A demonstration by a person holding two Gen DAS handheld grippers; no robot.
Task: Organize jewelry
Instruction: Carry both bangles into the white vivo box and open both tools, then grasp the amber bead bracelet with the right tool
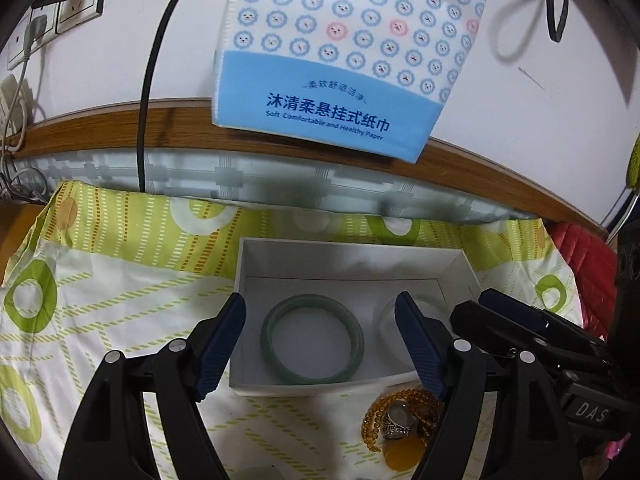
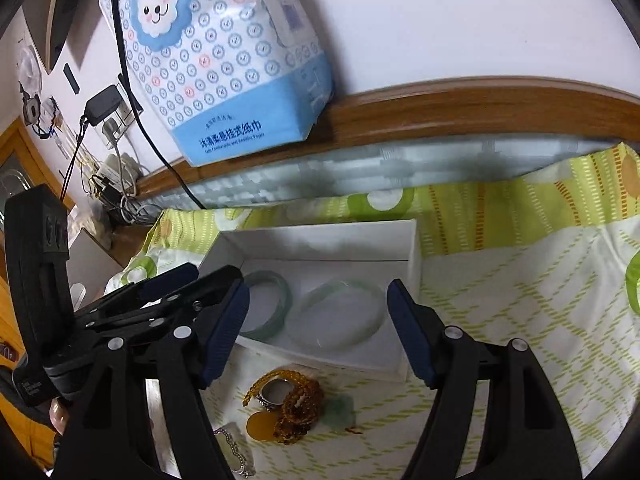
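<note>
While both tongs hang spread and empty over a green-patterned cloth (image 1: 100,280), a white box (image 1: 352,256) at frame centre holds two bangles side by side: a green jade bangle (image 1: 312,338) and a pale translucent bangle (image 2: 340,314). Left gripper (image 1: 320,348) frames the green one; right gripper (image 2: 320,336) frames the pale one. Below the box lie amber beads (image 2: 298,412), a silver ring (image 2: 274,394), a yellow pendant (image 2: 260,426) and a green pendant (image 2: 338,412). Tissue pack (image 1: 340,52), upper centre.
</note>
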